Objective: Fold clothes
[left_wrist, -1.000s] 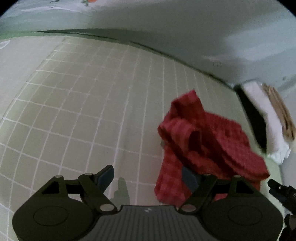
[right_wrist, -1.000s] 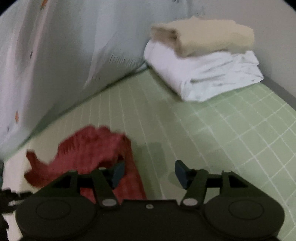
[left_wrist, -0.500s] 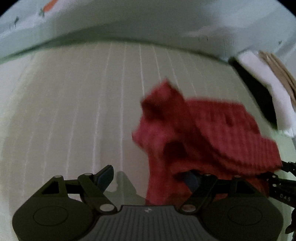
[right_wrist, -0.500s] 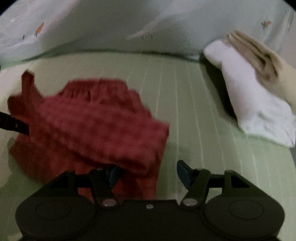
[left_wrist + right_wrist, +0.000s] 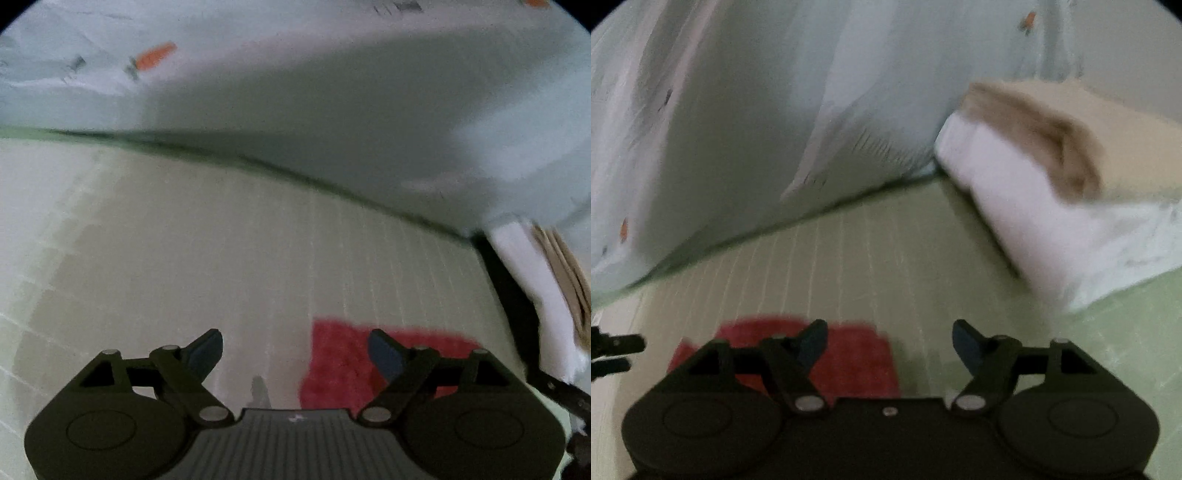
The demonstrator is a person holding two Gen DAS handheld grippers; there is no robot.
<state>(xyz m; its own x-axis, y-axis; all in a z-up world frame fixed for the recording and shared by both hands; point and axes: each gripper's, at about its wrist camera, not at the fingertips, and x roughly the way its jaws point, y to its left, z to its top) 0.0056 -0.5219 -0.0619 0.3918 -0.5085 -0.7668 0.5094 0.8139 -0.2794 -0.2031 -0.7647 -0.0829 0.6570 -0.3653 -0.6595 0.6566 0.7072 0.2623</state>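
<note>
Left wrist view: left gripper fills bottom of frame, jaws wide apart, nothing between them. Whole frame blurred. Red cloth sits lower right of centre, partly hidden behind the right-hand finger & gripper body; its lower edge is cut off, and I can't tell if the finger touches it. Folds/shape not readable. Black bit of the other tool pokes in at bottom right edge. Beyond: pale green gridded sheet, then a light blue printed fabric across top w/ small orange motifs. White & beige stack at right edge, cut off.

Right wrist view: right gripper at bottom, jaws wide, empty. Cloth lower left, behind the left-hand finger, mostly covered by the body. Sheet runs back to the fabric at upper left. Stack upper right: beige piece on white, smeared.
</note>
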